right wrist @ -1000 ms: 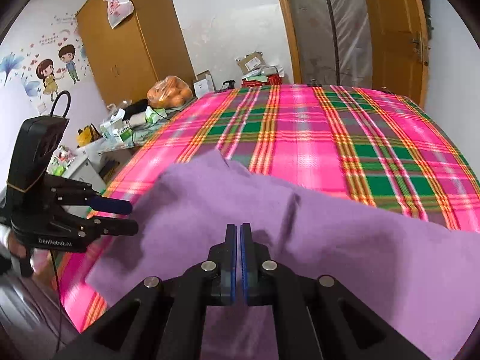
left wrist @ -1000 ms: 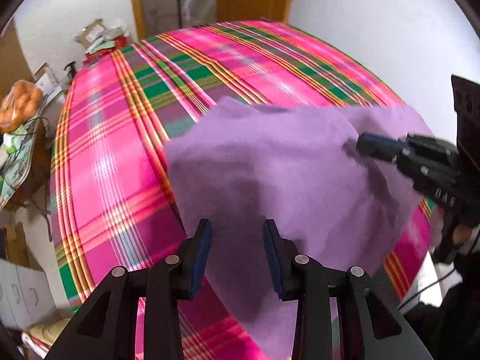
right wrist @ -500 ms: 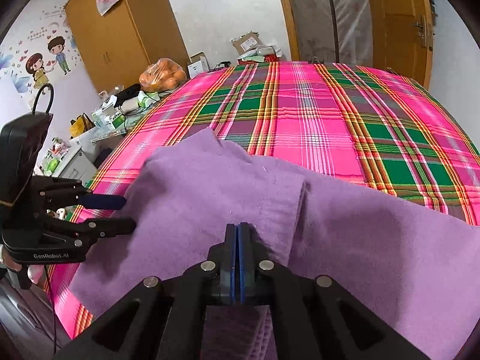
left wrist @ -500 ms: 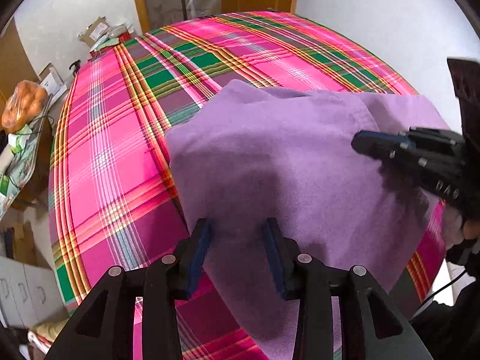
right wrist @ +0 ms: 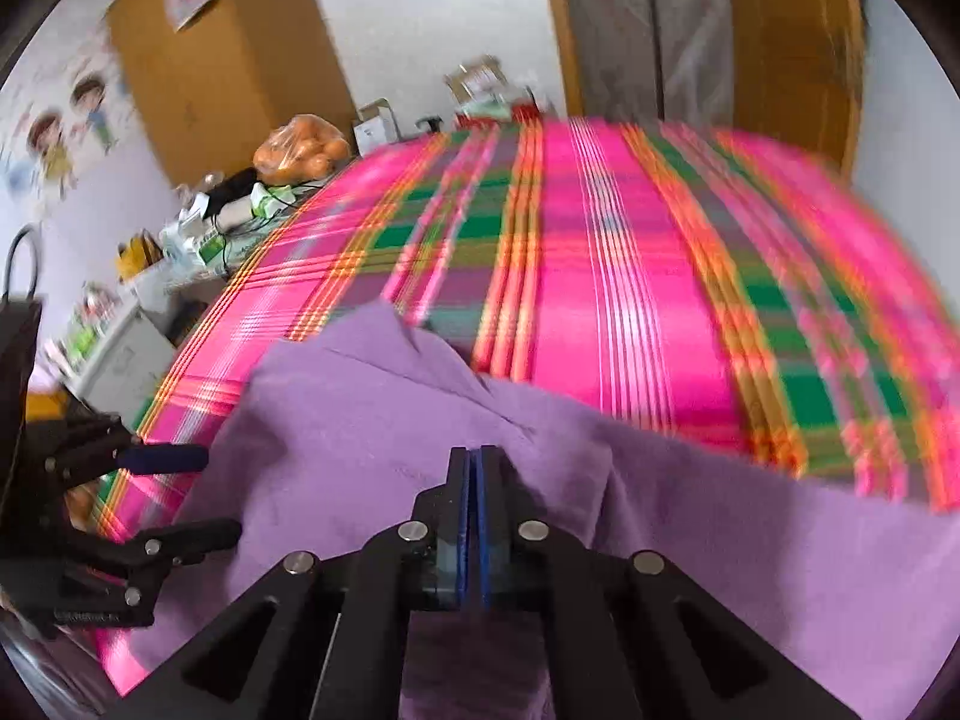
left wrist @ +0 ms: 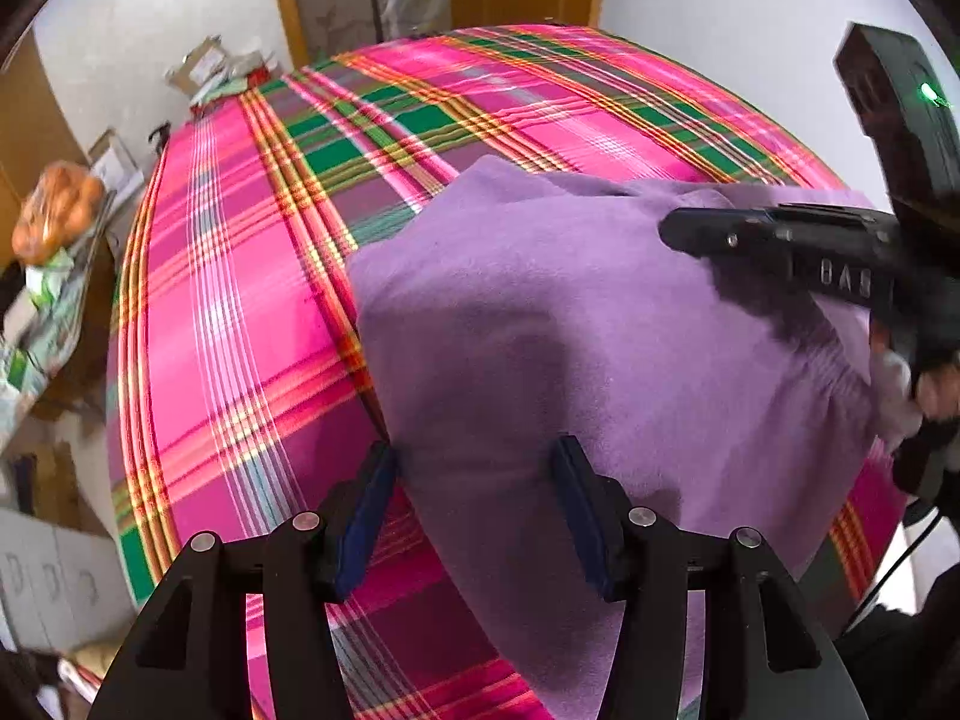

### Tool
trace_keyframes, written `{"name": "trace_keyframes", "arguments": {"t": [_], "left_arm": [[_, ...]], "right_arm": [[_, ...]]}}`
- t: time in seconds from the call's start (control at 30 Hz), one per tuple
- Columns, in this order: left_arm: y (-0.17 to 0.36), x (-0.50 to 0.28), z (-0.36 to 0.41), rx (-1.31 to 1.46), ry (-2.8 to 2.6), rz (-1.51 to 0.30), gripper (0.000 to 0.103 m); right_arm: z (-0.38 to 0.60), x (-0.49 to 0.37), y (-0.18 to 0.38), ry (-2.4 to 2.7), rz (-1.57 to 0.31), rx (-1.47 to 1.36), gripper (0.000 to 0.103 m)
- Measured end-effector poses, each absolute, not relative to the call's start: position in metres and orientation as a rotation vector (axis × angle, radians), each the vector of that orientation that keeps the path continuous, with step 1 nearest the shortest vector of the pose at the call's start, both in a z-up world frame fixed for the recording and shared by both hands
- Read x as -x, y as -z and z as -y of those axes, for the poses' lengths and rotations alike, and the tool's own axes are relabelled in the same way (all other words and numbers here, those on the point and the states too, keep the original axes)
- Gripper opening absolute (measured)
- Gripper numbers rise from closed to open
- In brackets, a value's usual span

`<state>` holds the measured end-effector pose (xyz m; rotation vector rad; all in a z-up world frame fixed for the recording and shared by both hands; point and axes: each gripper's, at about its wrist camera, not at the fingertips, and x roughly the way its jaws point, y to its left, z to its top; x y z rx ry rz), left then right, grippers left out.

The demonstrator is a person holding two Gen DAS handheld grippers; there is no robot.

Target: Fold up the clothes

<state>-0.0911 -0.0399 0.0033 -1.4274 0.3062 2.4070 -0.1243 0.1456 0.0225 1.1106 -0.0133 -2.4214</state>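
Observation:
A purple garment [left wrist: 570, 330] lies spread over the near part of a pink and green plaid bed [left wrist: 240, 312]. My left gripper [left wrist: 474, 480] is open at the garment's near left edge, the left pad touching that edge and the right pad over the cloth. In the right wrist view the same left gripper [right wrist: 198, 495] stands open at the left. My right gripper [right wrist: 474, 462] is shut, pinching the purple garment [right wrist: 360, 420] beside a raised fold. From the left wrist view the right gripper [left wrist: 666, 231] reaches in from the right, low over the cloth.
A bag of oranges [right wrist: 303, 147] and a cluttered side table [right wrist: 198, 228] stand left of the bed. Boxes [left wrist: 210, 66] sit past its far end, before a wooden door [right wrist: 792, 30]. A hand [left wrist: 936, 384] holds the right tool.
The left gripper's fingers have spread wider and moved down to the garment's edge. The lifted cloth has sunk flatter onto the bed. The right gripper stayed shut and swung, blurring its view.

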Motion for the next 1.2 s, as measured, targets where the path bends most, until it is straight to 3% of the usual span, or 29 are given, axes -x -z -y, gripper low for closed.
{"name": "trace_keyframes", "arguments": {"t": [0.1, 0.37, 0.7, 0.97, 1.2], "left_arm": [[-0.006, 0.093, 0.043, 1.442, -2.365, -0.316, 0.057], [-0.026, 0.099, 0.064, 1.411, -2.409, -0.117, 0.055], [-0.032, 0.076, 0.028, 1.299, -2.271, -0.222, 0.055], [-0.008, 0.061, -0.002, 1.347, -2.178, -0.402, 0.055], [-0.008, 0.058, -0.006, 1.353, -2.177, -0.407, 0.055]], "right_arm": [[-0.156, 0.126, -0.023, 2.431, 0.074, -1.109, 0.000], [-0.170, 0.109, -0.020, 2.408, 0.108, -1.097, 0.002], [-0.194, 0.082, -0.018, 2.378, 0.097, -1.063, 0.002], [-0.199, 0.070, -0.006, 2.346, 0.118, -1.100, 0.003], [-0.197, 0.044, -0.006, 2.301, 0.059, -1.049, 0.005]]}}
